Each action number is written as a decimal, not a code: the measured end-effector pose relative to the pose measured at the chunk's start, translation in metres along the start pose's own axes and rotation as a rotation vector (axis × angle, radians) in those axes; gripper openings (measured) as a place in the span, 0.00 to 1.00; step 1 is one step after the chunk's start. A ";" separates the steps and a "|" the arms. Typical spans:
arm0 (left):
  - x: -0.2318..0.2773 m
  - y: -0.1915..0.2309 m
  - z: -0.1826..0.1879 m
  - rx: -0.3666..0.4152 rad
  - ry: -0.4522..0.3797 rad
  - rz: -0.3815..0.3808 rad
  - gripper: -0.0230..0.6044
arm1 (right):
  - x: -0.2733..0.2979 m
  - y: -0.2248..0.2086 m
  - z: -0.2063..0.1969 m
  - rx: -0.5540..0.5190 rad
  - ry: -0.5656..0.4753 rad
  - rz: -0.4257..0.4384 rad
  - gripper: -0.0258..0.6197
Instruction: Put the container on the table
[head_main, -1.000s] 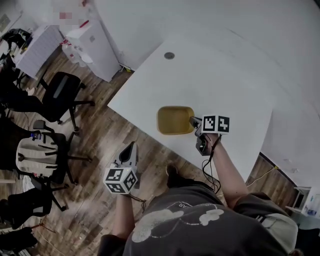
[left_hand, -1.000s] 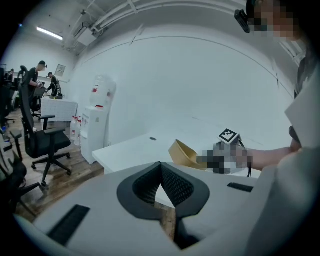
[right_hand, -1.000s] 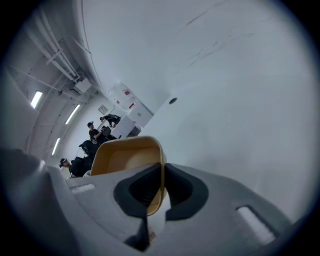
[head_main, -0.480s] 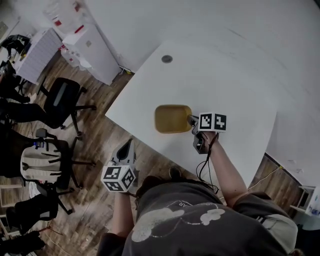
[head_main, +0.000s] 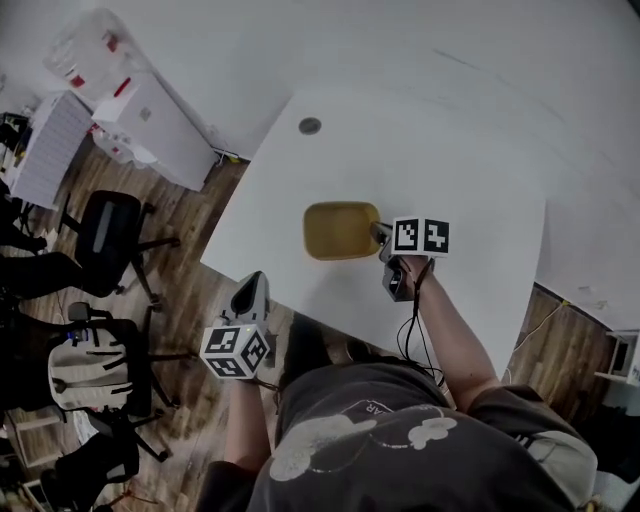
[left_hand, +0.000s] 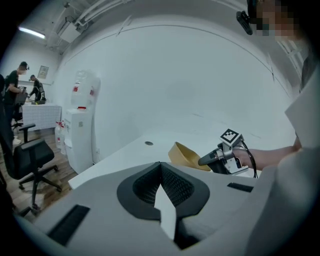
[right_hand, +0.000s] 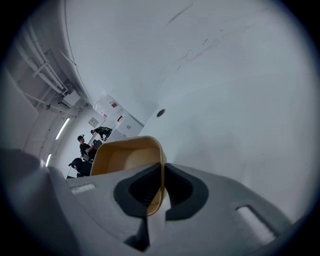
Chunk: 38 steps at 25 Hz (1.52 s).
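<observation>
Container (head_main: 338, 230) (plain yellow) pinched by right gripper's (head_main: 378, 233) fingers (right_hand: 139, 192) over white table (head_main: 455, 165).

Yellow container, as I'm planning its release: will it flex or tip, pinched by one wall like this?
Probably stiff and light: the right tool holds the yellow container by one thin wall without visible sagging. Its broad, open shape should resist tipping once set on the table.

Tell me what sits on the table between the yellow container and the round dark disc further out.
Nothing: in the head view the white table is bare from the yellow container to the round dark disc.
</observation>
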<state>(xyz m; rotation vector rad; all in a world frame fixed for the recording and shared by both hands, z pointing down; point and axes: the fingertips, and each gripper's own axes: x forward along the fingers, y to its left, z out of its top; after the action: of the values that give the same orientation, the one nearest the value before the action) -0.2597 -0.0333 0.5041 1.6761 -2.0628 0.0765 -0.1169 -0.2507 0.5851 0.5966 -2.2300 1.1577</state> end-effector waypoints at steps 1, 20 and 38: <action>0.008 0.004 0.006 0.005 0.004 -0.022 0.03 | 0.002 0.000 0.005 0.012 -0.012 -0.014 0.06; 0.175 0.094 0.112 0.105 0.081 -0.340 0.03 | 0.073 0.015 0.137 0.162 -0.178 -0.222 0.06; 0.287 0.147 0.140 0.114 0.141 -0.446 0.03 | 0.176 -0.002 0.211 0.229 -0.149 -0.375 0.06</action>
<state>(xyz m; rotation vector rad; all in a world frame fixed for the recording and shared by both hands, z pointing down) -0.4820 -0.3046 0.5299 2.0957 -1.5691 0.1618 -0.3039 -0.4518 0.5998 1.1734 -1.9968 1.2057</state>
